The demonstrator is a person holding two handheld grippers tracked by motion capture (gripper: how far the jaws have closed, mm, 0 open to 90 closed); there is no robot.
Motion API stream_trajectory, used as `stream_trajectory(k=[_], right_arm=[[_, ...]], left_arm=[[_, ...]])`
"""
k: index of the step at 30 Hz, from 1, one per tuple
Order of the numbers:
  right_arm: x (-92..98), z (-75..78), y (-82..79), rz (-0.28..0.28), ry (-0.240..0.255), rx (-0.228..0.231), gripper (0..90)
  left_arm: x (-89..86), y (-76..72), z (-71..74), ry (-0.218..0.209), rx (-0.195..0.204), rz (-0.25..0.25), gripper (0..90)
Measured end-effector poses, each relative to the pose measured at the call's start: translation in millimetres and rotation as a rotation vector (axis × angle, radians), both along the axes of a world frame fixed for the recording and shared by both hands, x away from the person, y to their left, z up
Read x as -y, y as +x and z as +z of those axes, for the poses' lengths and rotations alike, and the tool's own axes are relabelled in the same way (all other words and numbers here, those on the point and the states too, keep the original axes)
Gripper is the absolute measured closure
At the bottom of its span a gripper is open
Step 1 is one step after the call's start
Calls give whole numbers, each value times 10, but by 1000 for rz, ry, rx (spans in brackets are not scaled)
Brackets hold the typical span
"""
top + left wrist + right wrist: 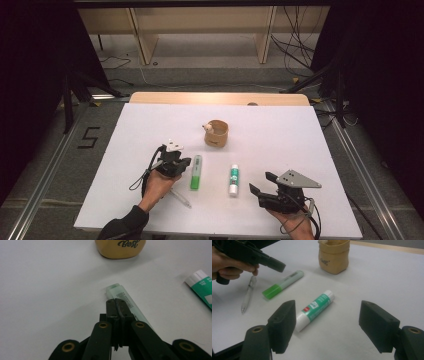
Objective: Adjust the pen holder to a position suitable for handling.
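Lying flat on the white desk (125,150), the pale-green highlighter with a bright green cap (196,171) points its long axis toward the tan paper cup (216,133). The left gripper (175,162) hovers just beside it, jaws pressed together on nothing. The right gripper (267,192), well apart, gapes wide.

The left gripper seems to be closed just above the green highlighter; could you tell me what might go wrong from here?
The left gripper has its jaws shut with nothing between them, right over the green highlighter. Lowered like this, it would likely push or roll the highlighter rather than grasp it. Its hand also hangs close above the clear pen, which could get knocked. A rolling highlighter might bump the glue stick beside it.
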State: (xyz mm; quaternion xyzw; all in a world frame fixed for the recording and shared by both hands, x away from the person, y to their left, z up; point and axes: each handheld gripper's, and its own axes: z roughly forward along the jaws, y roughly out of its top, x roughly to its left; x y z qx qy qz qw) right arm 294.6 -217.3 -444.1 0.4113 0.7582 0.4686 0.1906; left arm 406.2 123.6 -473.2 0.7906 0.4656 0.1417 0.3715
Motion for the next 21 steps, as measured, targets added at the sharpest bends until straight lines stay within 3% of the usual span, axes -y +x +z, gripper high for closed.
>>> stream_trajectory(k=[8, 21], right_arm=[[-12, 10, -57, 16, 1, 5, 277], [-20, 12, -96, 26, 5, 6, 275]], left_arm=[[51, 102, -72, 8, -21, 10, 894], [232, 116, -125, 18, -41, -31, 894]])
